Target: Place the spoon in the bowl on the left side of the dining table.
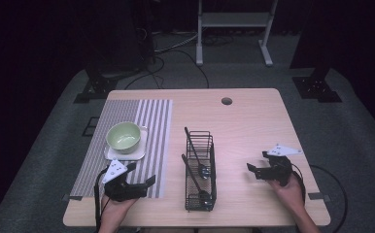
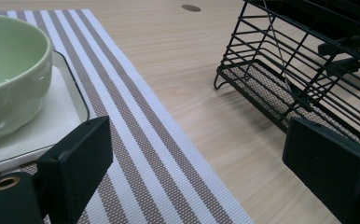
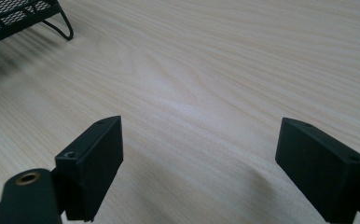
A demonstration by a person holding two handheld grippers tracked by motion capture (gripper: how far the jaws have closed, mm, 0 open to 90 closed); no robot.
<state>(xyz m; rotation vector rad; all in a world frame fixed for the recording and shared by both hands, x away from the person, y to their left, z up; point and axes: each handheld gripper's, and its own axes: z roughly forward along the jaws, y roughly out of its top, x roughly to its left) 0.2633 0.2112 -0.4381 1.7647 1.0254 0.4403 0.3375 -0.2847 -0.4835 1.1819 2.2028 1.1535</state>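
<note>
Below, we see a pale wooden table [image 1: 253, 121] on a grey carpet, with dark surroundings and a white metal stand [image 1: 234, 29] at the back. A striped mat [image 1: 149, 126] covers the table's left part, and on it a green bowl [image 1: 124, 137] sits on a white square plate [image 1: 137, 153]. We hold the left gripper [image 1: 144, 174] over the mat's near edge, jaws spread wide and empty. The right gripper [image 1: 254, 165] hovers over bare wood, jaws likewise apart. Between them stands a black wire basket [image 1: 200, 170] holding dark spoons [image 1: 197, 162], near both grippers but touching neither.
</note>
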